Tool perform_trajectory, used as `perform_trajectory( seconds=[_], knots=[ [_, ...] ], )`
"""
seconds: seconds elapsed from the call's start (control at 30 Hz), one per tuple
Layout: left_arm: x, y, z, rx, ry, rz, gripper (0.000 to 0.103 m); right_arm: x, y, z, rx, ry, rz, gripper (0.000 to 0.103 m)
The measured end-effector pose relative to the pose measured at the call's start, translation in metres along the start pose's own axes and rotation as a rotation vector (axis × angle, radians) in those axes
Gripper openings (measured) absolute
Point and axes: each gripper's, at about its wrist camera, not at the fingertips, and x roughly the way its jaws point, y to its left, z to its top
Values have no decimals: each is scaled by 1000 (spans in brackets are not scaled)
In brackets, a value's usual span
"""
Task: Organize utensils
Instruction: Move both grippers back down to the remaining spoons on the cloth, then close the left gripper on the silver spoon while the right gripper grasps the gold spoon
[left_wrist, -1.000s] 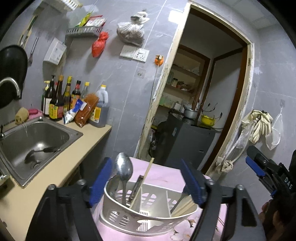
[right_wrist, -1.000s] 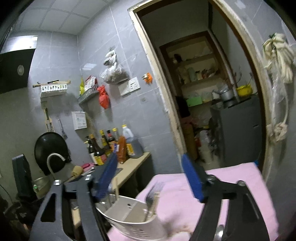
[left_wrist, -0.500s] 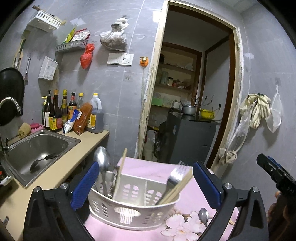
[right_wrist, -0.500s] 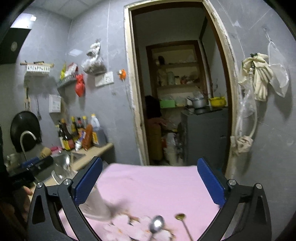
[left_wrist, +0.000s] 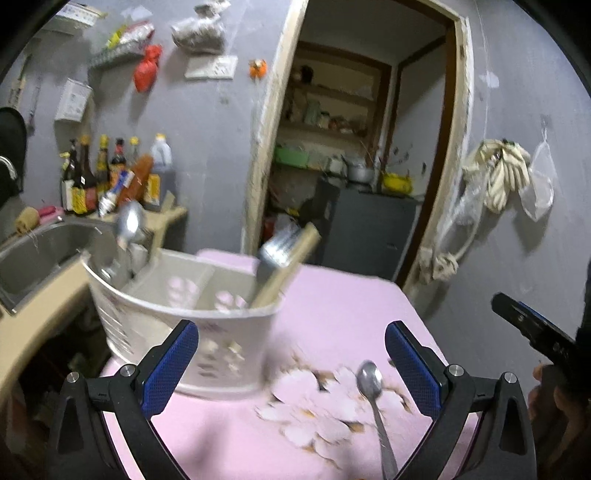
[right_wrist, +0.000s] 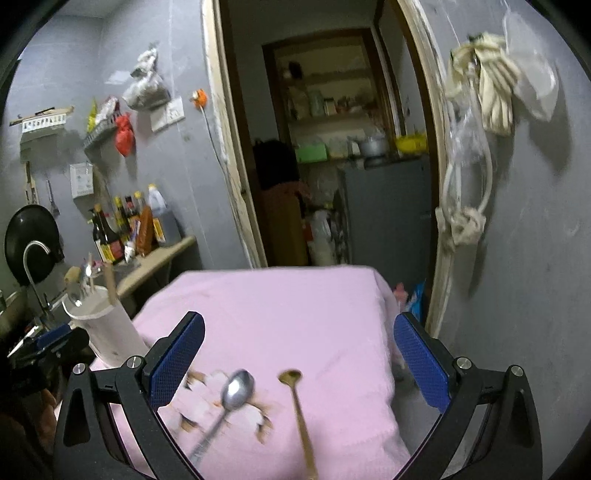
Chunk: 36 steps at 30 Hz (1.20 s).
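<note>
Both my grippers have just been opening and have dropped toward the pink cloth (right_wrist: 295, 314), so with the right gripper (right_wrist: 299, 360) gaping empty I line its pads along the silver spoon (right_wrist: 236, 387) at lower centre, beside the gold spoon (right_wrist: 295, 391), while my left gripper (left_wrist: 291, 363), equally wide and empty, waits by the white caddy (left_wrist: 177, 321) at centre left.

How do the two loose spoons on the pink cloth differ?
The silver spoon has a broad, rounded bowl; the gold spoon has a much smaller one. The silver spoon's handle slants toward the lower left in the right wrist view; the gold spoon's thin handle runs nearly straight down. Both lie flat on the pink cloth, outside the utensil caddy.
</note>
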Motion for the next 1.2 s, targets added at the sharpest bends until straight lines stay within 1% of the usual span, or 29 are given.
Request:
perform_trajectory(
  seconds=[0.1,0.17,0.23,0.27,0.33,0.37,0.43,0.53,0.6,0.67,0.73,0.83,0.9,0.97,1.0,1.03,1.07,1.2],
  knots=[
    [16,-13,-13,26,48,-25,102,20,-15,-14,19,62,23,100],
    [27,-21,-21,47,79,-36,102,34,-22,-23,26,110,43,97],
    [38,-27,-28,63,106,-45,102,50,-27,-32,27,169,74,91],
    [44,-29,-31,67,121,-50,102,59,-28,-37,25,206,94,89],
    [54,-33,-34,75,145,-64,102,74,-29,-44,15,259,122,76],
    [59,-35,-35,80,155,-68,102,83,-28,-48,5,298,137,73],
    [68,-38,-37,91,174,-75,102,99,-26,-57,-14,362,159,54],
    [83,-43,-39,113,197,-89,100,120,-24,-68,-31,433,196,40],
    [92,-46,-40,125,215,-104,96,128,-21,-73,-35,453,210,35],
    [102,-49,-41,133,242,-122,91,133,-19,-79,-31,465,230,31],
    [111,-52,-42,134,269,-138,86,137,-17,-82,-24,477,245,25],
    [123,-55,-43,136,313,-170,75,140,-17,-84,-8,485,274,19],
    [133,-57,-44,138,349,-195,70,143,-19,-84,3,493,304,19],
    [146,-61,-46,153,402,-225,53,147,-19,-84,11,506,332,15],
    [153,-65,-47,168,433,-239,49,150,-18,-81,13,512,340,13],
    [159,-68,-50,186,456,-244,43,152,-18,-80,16,516,349,12],
    [165,-71,-52,207,478,-249,40,154,-18,-81,21,522,360,12],
    [170,-76,-52,220,488,-277,36,156,-21,-81,30,533,380,9]
  ],
)
